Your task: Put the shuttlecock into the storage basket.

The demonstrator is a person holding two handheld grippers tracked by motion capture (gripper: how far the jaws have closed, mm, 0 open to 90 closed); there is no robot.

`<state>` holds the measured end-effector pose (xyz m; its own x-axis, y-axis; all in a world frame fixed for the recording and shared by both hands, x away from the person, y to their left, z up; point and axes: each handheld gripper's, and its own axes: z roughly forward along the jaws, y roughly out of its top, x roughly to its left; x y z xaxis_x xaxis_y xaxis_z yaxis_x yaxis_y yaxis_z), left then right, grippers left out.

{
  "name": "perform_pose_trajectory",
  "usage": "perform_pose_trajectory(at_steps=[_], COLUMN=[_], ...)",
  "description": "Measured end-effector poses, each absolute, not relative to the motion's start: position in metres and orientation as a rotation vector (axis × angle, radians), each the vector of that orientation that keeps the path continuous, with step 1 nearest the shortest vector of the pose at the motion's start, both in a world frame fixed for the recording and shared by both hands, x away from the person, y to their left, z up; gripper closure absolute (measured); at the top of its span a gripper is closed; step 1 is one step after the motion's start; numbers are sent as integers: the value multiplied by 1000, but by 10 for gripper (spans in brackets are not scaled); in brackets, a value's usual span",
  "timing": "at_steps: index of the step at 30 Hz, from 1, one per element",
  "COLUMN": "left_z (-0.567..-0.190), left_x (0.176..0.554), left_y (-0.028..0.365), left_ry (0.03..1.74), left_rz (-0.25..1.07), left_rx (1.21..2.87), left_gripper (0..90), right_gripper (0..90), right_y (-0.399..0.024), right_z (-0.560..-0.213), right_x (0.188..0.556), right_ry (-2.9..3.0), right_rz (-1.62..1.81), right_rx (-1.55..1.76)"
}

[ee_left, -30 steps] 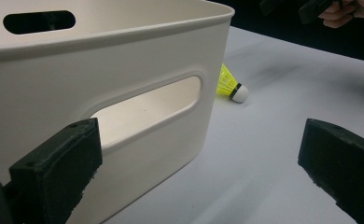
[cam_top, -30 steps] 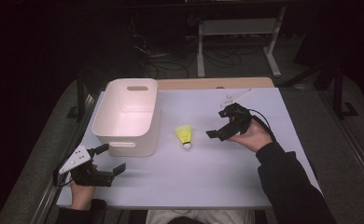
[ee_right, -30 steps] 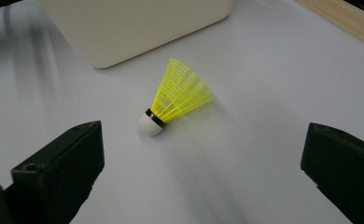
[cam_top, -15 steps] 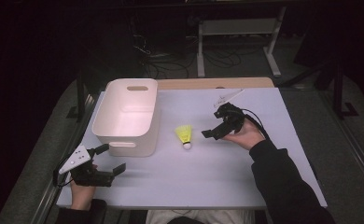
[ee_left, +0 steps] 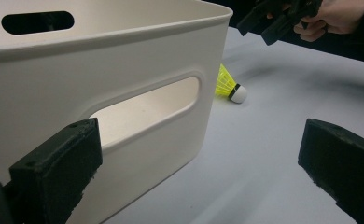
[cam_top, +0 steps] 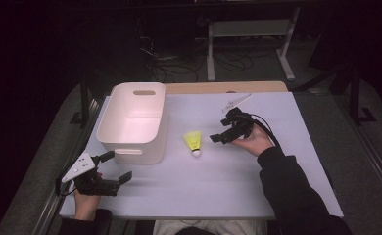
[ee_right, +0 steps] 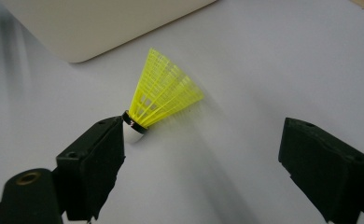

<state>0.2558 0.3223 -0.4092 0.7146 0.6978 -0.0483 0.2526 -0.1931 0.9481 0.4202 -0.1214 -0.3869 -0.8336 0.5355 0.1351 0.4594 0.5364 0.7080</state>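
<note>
Yellow shuttlecock [cam_top: 193,142] lying on its side near the middle of the white table [cam_top: 297,166], just beside the right-hand wall of the white plastic storage bin [cam_top: 134,122] but apart from it. Its white cork tip points toward the table's near edge and its mesh skirt toward the far edge.

Right gripper [cam_top: 216,138], held in the person's right hand [cam_top: 250,142], sits low over the table just to the right of the shuttlecock and is aimed at it. Its jaws have just been closing a little yet stand wide apart; in the right gripper view the shuttlecock [ee_right: 160,95] lies ahead of them, its cork beside the tip of the left-hand jaw, and nothing is pinched between the pads.

Left gripper [cam_top: 116,167], held in the left hand [cam_top: 87,198], rests near the near left corner of the table, in front of the bin. Its jaws are spread wide and hold nothing; the left gripper view looks past them at the bin's handle slot [ee_left: 145,112], with the shuttlecock [ee_left: 230,86] and the right gripper [ee_left: 273,18] beyond.
</note>
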Motion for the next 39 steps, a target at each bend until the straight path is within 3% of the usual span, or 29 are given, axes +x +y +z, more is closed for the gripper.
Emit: perform_pose_trajectory(at_steps=[13,18,20,27,34,39], left_z=[-409,-409,-409,-409,-409,-409], left_x=[256,256,256,256,256,256], left_y=[322,322,322,322,322,322], left_ry=[754,754,753,753,752,752], left_rz=[479,479,479,477,477,476], left_rx=[1764,1765,1765,1766,1765,1765], left_gripper=[0,0,0,0,0,0], right_gripper=[341,497,605,765,879,884], right_y=[-121,-117,-115,-108,-103,-96], right_z=[-391,-395,-396,-398,-403,-408], right_x=[428,430,431,434,440,444], right_ry=[2650,2644,2642,2634,2612,2622], right_rz=[1195,1171,1161,1147,1142,1124], right_rx=[897,919,928,952,1020,1038])
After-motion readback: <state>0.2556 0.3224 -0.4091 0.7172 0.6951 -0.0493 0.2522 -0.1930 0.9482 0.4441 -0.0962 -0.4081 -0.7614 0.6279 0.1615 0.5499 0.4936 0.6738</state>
